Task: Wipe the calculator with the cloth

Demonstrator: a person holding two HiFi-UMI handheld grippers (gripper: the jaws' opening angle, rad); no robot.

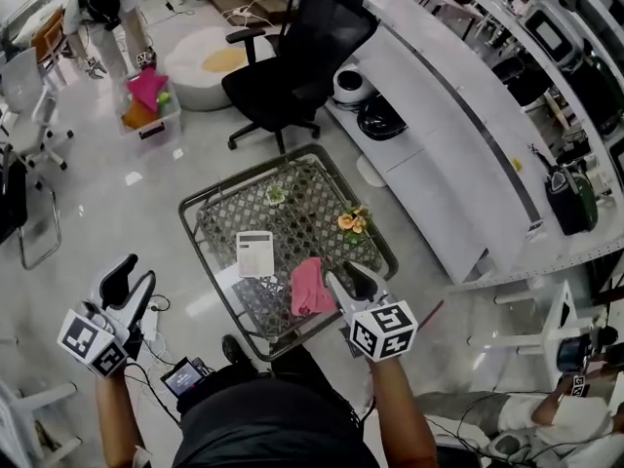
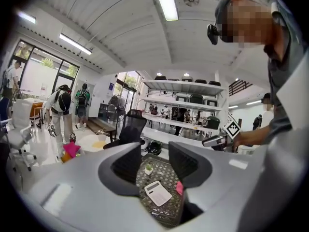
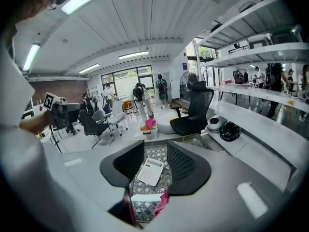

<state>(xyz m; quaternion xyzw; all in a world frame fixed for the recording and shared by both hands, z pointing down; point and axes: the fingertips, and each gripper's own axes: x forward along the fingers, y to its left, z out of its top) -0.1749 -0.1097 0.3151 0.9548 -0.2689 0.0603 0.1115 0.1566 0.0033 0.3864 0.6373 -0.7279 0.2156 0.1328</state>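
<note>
Calculator (image 1: 255, 253) lies flat, keys up, on the lattice tabletop (image 1: 312, 213). The pink cloth (image 1: 310, 288) sits just beside it, toward the near edge. Right gripper (image 1: 344, 276) hovers over the cloth's near side, jaws partly apart, nothing between them. Left gripper (image 1: 135, 279) is off the tabletop's left side, jaws apart, empty. Step in hand, as I judge it: pick up the cloth. Pinch a raised fold deep enough to leave a loose pad for wiping. The calculator looks light and may slide, so steady it with the left gripper.
</note>
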